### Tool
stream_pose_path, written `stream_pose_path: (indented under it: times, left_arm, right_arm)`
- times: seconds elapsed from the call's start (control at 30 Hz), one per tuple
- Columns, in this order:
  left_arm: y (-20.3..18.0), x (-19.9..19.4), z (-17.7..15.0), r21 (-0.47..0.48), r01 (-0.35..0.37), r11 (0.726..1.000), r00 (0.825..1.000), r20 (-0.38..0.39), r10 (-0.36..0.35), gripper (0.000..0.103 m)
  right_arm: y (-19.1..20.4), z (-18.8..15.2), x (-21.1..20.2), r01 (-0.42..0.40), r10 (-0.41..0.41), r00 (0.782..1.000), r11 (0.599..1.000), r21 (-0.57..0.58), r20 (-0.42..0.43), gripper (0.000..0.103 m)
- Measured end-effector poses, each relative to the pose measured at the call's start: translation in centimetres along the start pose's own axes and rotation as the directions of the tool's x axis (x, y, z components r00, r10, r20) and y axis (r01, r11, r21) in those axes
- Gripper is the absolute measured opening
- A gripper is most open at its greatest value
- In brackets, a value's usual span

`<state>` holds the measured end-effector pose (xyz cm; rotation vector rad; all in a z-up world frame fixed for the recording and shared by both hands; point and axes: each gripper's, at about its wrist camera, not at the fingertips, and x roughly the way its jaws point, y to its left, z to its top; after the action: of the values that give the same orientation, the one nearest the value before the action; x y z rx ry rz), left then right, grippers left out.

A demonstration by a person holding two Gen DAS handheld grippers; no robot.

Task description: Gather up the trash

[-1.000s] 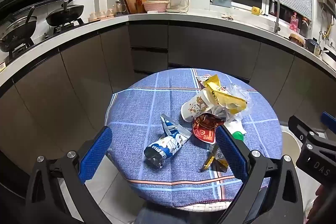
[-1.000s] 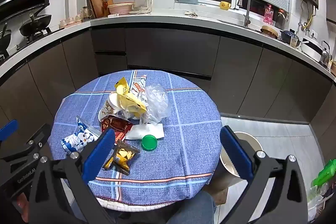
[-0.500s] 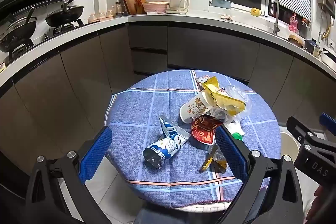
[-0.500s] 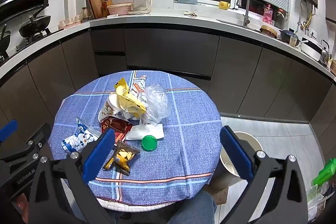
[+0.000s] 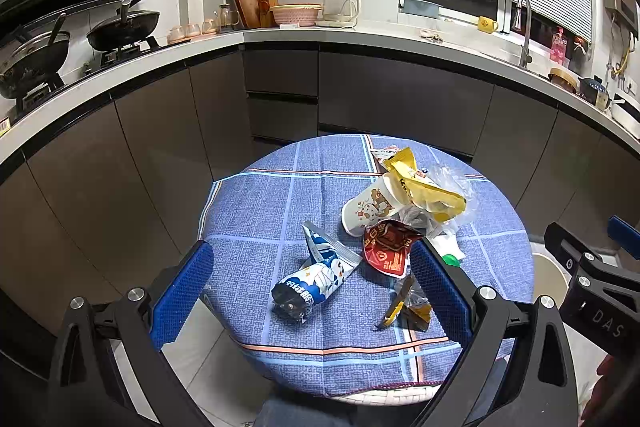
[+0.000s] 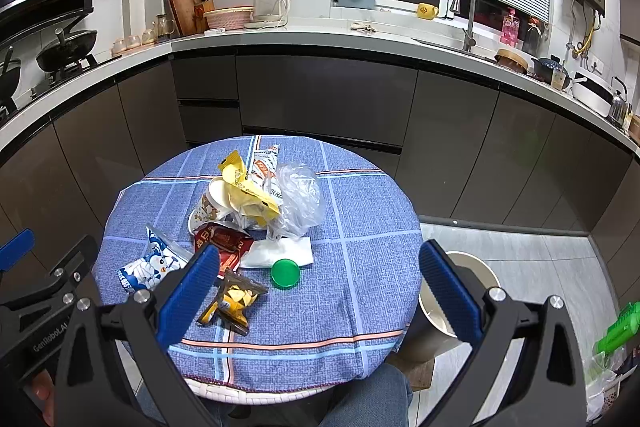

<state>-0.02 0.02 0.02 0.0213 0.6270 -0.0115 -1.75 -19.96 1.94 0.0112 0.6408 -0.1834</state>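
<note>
Both jaws spread wide, holding nothing. Left gripper (image 5: pixel 310 291) above near edge of table (image 5: pixel 256 203); blue packet (image 5: pixel 316 277) lying between its fingers in view, red packet (image 5: pixel 390 247) just inside right finger. Right gripper (image 6: pixel 320 287) above table's near right side; green lid (image 6: pixel 285 273) and yellow wrapper (image 6: pixel 234 301) between its fingers in view. Cup (image 6: pixel 212 205), yellow bag (image 6: pixel 246 191), clear bag (image 6: pixel 300 201) piled beyond, mid-table. Bin (image 6: pixel 460 291) on floor right of table.
</note>
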Motion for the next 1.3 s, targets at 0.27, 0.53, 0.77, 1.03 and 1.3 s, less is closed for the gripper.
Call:
stream_pose_path:
  times: [0.27, 0.53, 0.77, 1.03, 1.3]
  left_arm:
    - [-0.09, 0.04, 0.01, 0.000, 0.000, 1.000, 1.000, 0.002, 0.000, 0.095]
    - [-0.08, 0.03, 0.00, -0.002, 0.001, 1.000, 1.000, 0.003, -0.001, 0.095]
    - [-0.14, -0.02, 0.09, -0.003, 0.002, 1.000, 1.000, 0.003, -0.002, 0.095]
    - [-0.66, -0.23, 0.91, -0.004, 0.002, 1.000, 1.000, 0.002, -0.002, 0.095]
    - [-0.61, -0.22, 0.86, -0.006, 0.002, 1.000, 1.000, 0.002, -0.002, 0.095]
  right_arm:
    - [0.09, 0.10, -0.33, 0.002, -0.002, 1.000, 1.000, 0.000, 0.003, 0.100]
    - [0.07, 0.46, -0.51, 0.004, -0.004, 1.000, 1.000, 0.005, 0.008, 0.100]
    - [0.03, 0.42, -0.52, 0.003, -0.003, 1.000, 1.000, 0.005, 0.008, 0.100]
    - [0.03, 0.42, -0.52, 0.004, -0.004, 1.000, 1.000, 0.007, 0.009, 0.100]
    - [0.01, 0.44, -0.54, 0.003, -0.003, 1.000, 1.000, 0.007, 0.009, 0.100]
